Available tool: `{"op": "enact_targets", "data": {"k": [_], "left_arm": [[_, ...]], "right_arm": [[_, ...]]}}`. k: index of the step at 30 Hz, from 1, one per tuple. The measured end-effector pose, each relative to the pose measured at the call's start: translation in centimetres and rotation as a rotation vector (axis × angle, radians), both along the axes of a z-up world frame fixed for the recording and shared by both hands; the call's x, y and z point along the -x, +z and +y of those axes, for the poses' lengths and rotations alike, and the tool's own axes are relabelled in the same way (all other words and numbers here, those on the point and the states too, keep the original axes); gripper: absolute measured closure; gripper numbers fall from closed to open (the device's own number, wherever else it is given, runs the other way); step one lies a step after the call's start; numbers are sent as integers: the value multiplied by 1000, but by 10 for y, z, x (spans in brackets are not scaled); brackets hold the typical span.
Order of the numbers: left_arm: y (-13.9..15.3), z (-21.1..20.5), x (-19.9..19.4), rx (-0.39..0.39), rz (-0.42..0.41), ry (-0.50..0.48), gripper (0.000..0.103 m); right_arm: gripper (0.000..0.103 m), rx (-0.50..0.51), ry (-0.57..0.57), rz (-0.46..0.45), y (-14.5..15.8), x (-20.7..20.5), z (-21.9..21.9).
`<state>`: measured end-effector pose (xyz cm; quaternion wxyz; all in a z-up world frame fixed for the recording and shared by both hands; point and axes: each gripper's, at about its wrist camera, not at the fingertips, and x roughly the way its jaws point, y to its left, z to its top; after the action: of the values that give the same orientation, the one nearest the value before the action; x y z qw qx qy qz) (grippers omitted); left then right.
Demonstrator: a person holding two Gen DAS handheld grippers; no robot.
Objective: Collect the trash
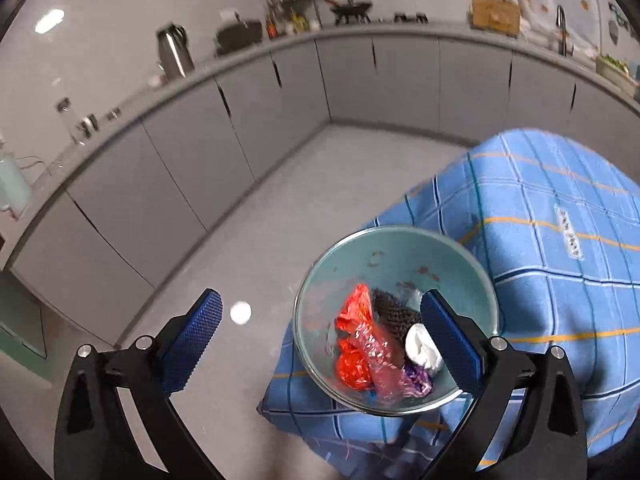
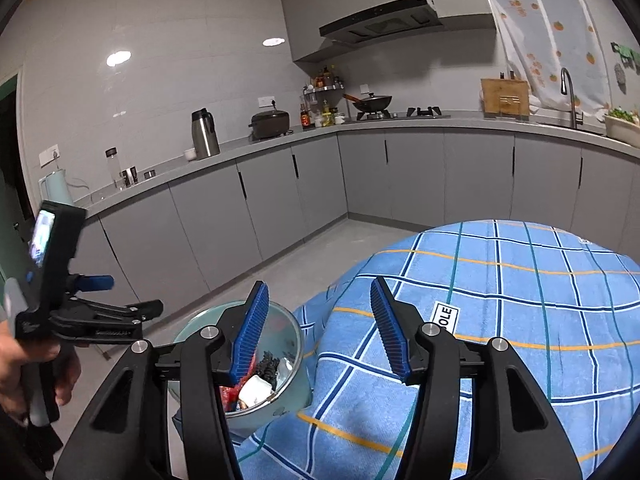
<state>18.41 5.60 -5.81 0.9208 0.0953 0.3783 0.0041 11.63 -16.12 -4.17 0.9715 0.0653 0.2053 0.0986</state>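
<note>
Both grippers hover empty above the bin, trash already inside

The left gripper [image 1: 320, 332] hangs with fingers spread wide over the teal trash bin [image 1: 400, 248], right gripper [image 2: 316, 328] likewise spread and holding nothing; in the bin lie a red plastic wrapper [image 1: 354, 336], a dark scrubber [image 1: 394, 314], a white wad [image 1: 420, 346] and a purple scrap [image 1: 416, 380]. Best play now, I'd judge: keep clear of the rim and scan for leftovers. The bin stands beside a table draped in a blue plaid tablecloth [image 2: 520, 320], which looks bare; grey kitchen cabinets [image 2: 400, 172] run around the room.
</note>
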Motion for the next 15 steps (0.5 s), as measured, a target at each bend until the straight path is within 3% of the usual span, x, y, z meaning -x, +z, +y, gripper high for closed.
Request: {"op": "enact_targets", "data": {"k": [2, 7, 15], "left_arm": [[5, -3, 19, -2, -39, 10, 5], [12, -8, 50, -56, -107, 32, 5], [19, -8, 63, -31, -172, 58, 5]], "right_arm": [[39, 6, -2, -19, 2, 7, 3], [38, 12, 9, -29, 5, 20, 13], [35, 35, 14, -62, 16, 34, 26]]}}
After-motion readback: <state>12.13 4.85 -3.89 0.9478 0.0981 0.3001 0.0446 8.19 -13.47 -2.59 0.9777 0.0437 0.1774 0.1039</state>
